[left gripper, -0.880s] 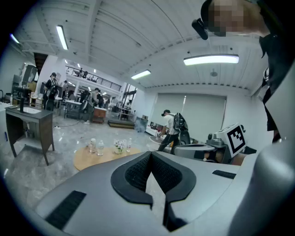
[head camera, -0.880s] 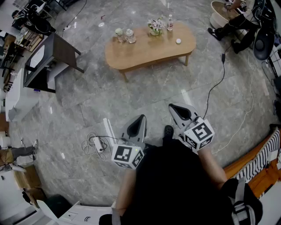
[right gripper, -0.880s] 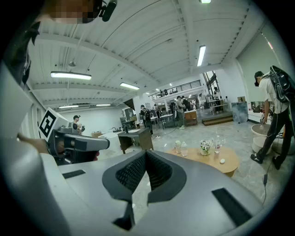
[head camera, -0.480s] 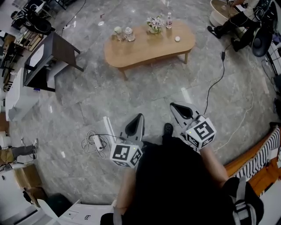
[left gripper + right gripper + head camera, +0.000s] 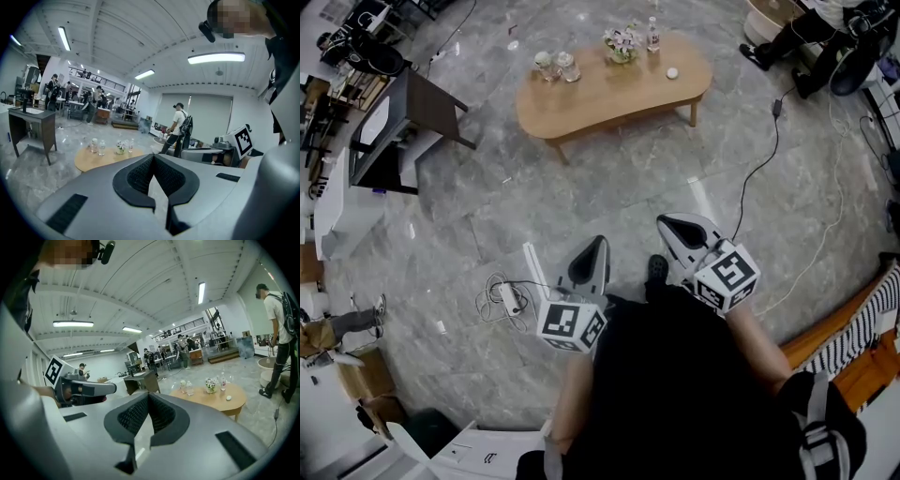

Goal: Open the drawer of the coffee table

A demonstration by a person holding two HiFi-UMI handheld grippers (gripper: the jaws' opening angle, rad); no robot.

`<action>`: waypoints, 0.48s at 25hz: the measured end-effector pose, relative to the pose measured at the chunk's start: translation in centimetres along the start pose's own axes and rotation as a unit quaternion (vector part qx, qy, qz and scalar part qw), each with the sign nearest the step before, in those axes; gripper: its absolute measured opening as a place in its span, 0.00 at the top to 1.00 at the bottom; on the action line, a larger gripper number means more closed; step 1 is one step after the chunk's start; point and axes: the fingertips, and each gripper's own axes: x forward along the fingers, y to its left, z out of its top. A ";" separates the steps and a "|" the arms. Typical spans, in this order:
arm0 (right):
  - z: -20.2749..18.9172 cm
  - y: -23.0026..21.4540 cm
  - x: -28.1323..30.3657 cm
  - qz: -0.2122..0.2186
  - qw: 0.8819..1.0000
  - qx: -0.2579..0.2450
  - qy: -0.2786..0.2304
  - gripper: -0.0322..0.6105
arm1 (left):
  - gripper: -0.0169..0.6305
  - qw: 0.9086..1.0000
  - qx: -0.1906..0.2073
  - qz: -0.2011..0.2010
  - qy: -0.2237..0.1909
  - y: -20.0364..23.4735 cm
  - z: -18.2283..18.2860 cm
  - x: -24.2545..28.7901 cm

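The wooden coffee table (image 5: 609, 94) stands far ahead on the grey stone floor, with jars, a flower pot and a bottle on top. No drawer shows from here. My left gripper (image 5: 598, 244) and right gripper (image 5: 666, 223) are held side by side close to my body, well short of the table. Both are shut with nothing between the jaws. The left gripper view shows its closed jaws (image 5: 152, 158) with the table (image 5: 101, 158) far beyond. In the right gripper view the closed jaws (image 5: 147, 397) point towards the table (image 5: 220, 398).
A dark side table (image 5: 408, 122) stands at the left. A power strip with coiled cables (image 5: 508, 302) lies on the floor left of my grippers. A black cable (image 5: 757, 178) runs across the floor on the right. A seated person (image 5: 797, 42) is at the top right, and an orange seat (image 5: 848, 333) at the right edge.
Both grippers stay shut and side by side in front of me. The coffee table has drifted slightly up and left in the head view.
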 end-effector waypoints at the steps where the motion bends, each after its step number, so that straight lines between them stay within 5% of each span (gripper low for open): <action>1: -0.1 -0.4 -0.1 -0.004 1.000 0.007 -0.001 0.93 | 0.95 1.000 0.000 0.002 0.002 -0.1 0.0 0.2; 12: -0.4 -3.3 -0.9 -0.026 0.999 0.028 -0.010 0.93 | 0.95 0.999 -0.001 0.008 0.037 0.4 -1.1 1.3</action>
